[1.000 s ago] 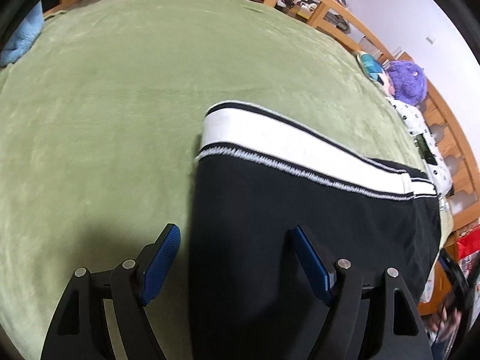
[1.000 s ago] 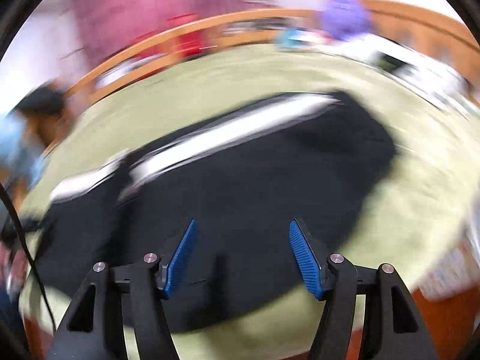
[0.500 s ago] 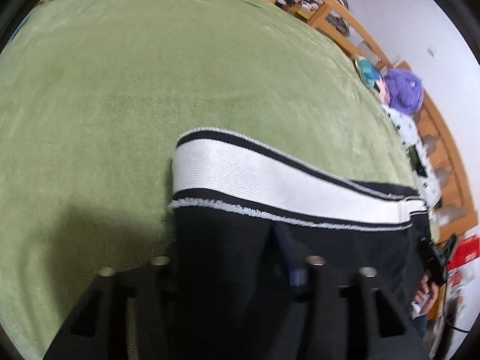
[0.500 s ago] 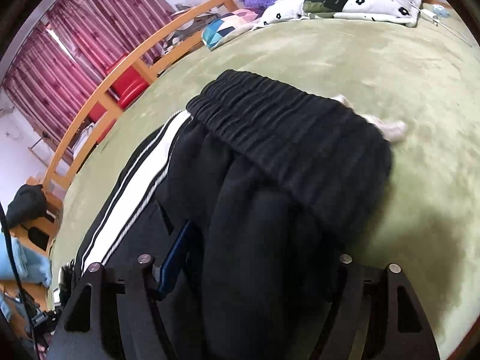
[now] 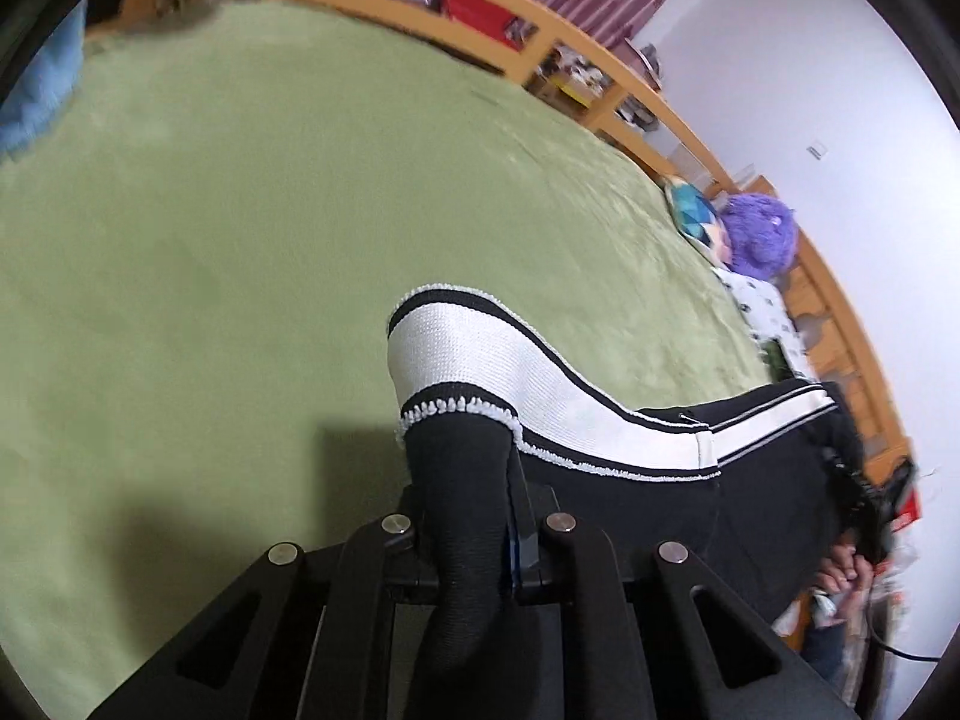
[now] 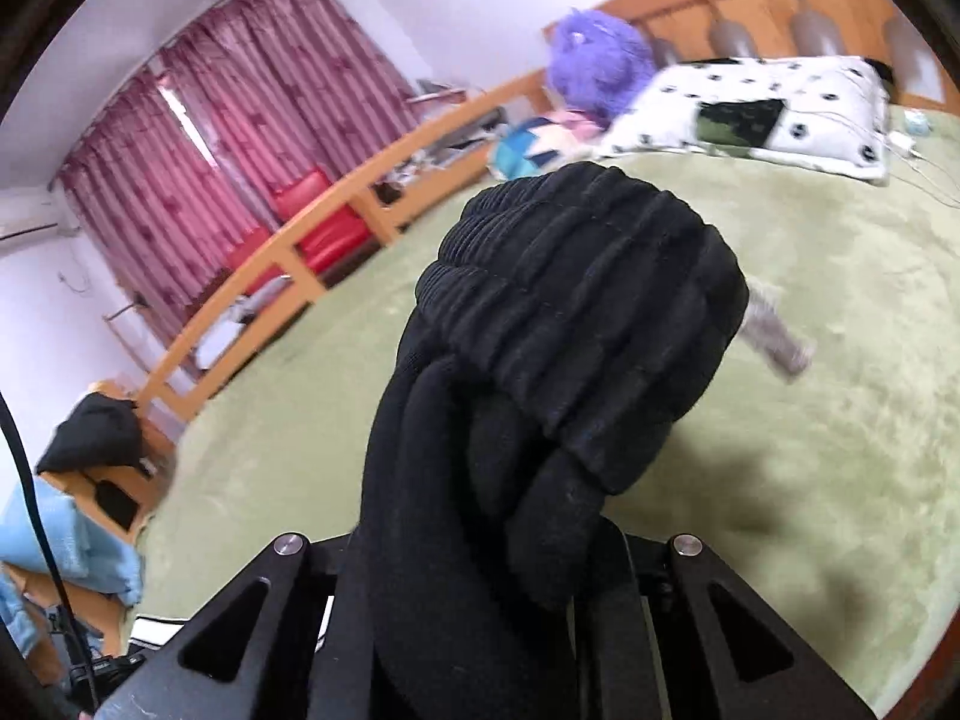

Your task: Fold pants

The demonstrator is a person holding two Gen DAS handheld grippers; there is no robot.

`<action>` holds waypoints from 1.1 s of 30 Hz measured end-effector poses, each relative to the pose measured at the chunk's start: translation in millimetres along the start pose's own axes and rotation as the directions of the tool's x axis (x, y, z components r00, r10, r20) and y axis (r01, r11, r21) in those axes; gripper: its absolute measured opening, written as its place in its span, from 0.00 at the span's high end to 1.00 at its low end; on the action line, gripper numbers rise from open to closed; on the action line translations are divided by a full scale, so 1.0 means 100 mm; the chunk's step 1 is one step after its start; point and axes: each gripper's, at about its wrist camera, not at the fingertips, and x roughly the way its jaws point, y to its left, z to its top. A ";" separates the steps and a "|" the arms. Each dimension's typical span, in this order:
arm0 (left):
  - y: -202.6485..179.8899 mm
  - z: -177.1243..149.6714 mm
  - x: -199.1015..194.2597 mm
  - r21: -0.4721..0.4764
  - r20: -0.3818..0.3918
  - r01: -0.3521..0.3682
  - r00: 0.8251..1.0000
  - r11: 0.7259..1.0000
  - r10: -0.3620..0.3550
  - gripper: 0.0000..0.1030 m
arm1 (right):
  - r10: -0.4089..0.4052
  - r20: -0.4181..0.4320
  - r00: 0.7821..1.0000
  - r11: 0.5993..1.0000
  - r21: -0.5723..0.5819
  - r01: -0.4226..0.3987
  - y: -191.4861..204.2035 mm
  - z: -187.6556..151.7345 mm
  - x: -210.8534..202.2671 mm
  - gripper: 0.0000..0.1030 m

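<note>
The pants are black with a broad white side stripe [image 5: 510,372]. My left gripper [image 5: 474,540] is shut on the leg end of the pants [image 5: 462,480] and holds it up off the green blanket [image 5: 210,240]. The rest of the leg trails to the right. My right gripper [image 6: 474,552] is shut on the bunched elastic waistband [image 6: 576,312], lifted above the blanket [image 6: 840,420]. A pale drawstring end [image 6: 780,342] hangs beside the waistband. Both pairs of fingertips are hidden in cloth.
A wooden bed rail [image 5: 540,42] runs along the far side. A purple plush toy [image 6: 600,54] and a spotted pillow [image 6: 768,108] lie at the headboard. A light blue cloth [image 6: 54,534] and a dark garment [image 6: 90,432] lie at the bed's left edge.
Both grippers went from open above the flat pants to shut on the cloth. They have lifted the leg end and the waistband off the blanket.
</note>
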 end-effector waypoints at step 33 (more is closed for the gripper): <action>0.85 -1.21 -0.53 -0.033 0.009 -0.366 0.930 0.930 0.367 0.28 | -0.248 -0.311 0.918 0.895 -0.437 0.094 0.92 -1.99 0.33 0.53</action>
